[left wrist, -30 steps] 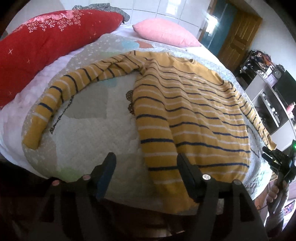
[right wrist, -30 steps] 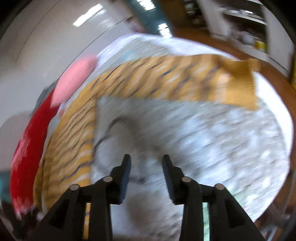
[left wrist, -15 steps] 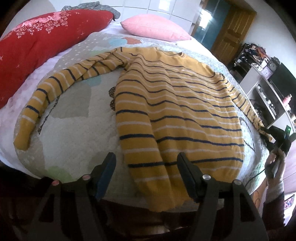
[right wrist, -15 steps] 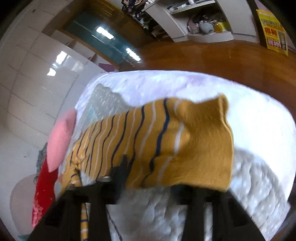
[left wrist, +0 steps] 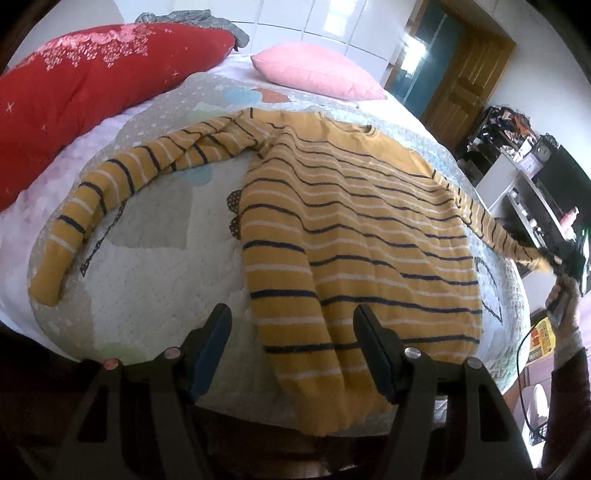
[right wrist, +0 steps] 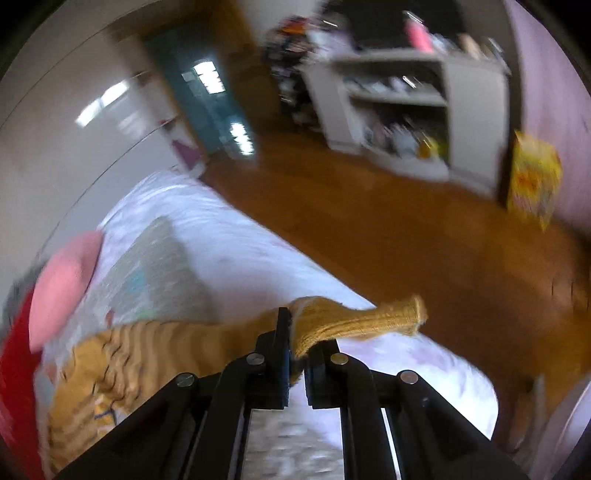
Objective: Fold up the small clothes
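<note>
Lying flat on the quilted bedcover (left wrist: pixel 155 280), the yellow striped sweater (left wrist: pixel 354 236) faces up with its body spread across the middle and right of the bed. Its hem reaches the near edge of the cover and hangs slightly over it. One sleeve (left wrist: pixel 110 192) curves away to the left and ends near the left edge of the cover. The other sleeve (left wrist: pixel 495 229) is stretched off the right side of the bed, clear of the cover.

The right gripper (right wrist: pixel 297 354) is clamped on the cuff (right wrist: pixel 362 321) of that stretched sleeve. Its jaws have just been closing, and the ribbed cuff is pinched between them, with the end of the cuff sticking out to the right past the fingers. This view is motion-blurred.

The left gripper (left wrist: pixel 291 350) hovers over the near hem with its jaws spread apart and nothing between them; the pads touch no cloth.

A red cushion (left wrist: pixel 92 81) with pink and white patterning lies along the far left of the bed. A pink pillow (left wrist: pixel 314 70) sits at the head. A grey garment (left wrist: pixel 192 18) shows behind the cushion.

Beyond the bed are a wooden floor (right wrist: pixel 406 229), a white shelf unit (right wrist: pixel 406 99) with clutter, a wooden door (left wrist: pixel 465 81) and a yellow poster (right wrist: pixel 532 181) on the wall. Its print is too blurred to read. No other label or writing is legible.
</note>
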Available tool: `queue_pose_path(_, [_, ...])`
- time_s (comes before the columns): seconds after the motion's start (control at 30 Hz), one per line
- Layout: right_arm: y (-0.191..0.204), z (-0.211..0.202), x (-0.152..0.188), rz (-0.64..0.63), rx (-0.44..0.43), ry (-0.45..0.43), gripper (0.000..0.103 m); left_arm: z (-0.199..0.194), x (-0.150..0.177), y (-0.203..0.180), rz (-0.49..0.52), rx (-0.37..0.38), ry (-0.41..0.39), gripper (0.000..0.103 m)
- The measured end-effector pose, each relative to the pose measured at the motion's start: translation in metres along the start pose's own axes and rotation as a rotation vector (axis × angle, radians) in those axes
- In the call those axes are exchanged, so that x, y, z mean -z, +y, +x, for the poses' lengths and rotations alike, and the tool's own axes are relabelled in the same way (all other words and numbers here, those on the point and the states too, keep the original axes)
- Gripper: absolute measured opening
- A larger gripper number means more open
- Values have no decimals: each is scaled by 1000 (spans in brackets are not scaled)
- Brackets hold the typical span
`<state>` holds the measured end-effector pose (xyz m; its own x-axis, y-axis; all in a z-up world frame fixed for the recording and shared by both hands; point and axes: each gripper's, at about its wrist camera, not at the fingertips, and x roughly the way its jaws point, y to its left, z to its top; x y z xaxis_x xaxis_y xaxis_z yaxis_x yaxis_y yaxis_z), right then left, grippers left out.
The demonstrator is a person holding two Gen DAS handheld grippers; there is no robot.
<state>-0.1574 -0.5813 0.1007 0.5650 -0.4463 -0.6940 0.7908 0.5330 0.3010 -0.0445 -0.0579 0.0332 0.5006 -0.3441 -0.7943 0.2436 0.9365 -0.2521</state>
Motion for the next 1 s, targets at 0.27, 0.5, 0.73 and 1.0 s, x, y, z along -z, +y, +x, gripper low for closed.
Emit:
queue_pose_path(0.27, [207,-14,22,-348,-209,13,7,-7,8,43,-85,36,-36,68])
queue_pose_path(0.5, [399,-11,116,-636,-383,108,7,-21,19,106,-161,-12,-75,69])
queue_pose_path(0.73, [516,45,246,-902,-334,227,7,-27,37,170,-287,-58,-81,69])
queue_pose_path(1.0, [543,52,311,-1083,-287,214,37,-31,50,196,-326,-57,-110,71])
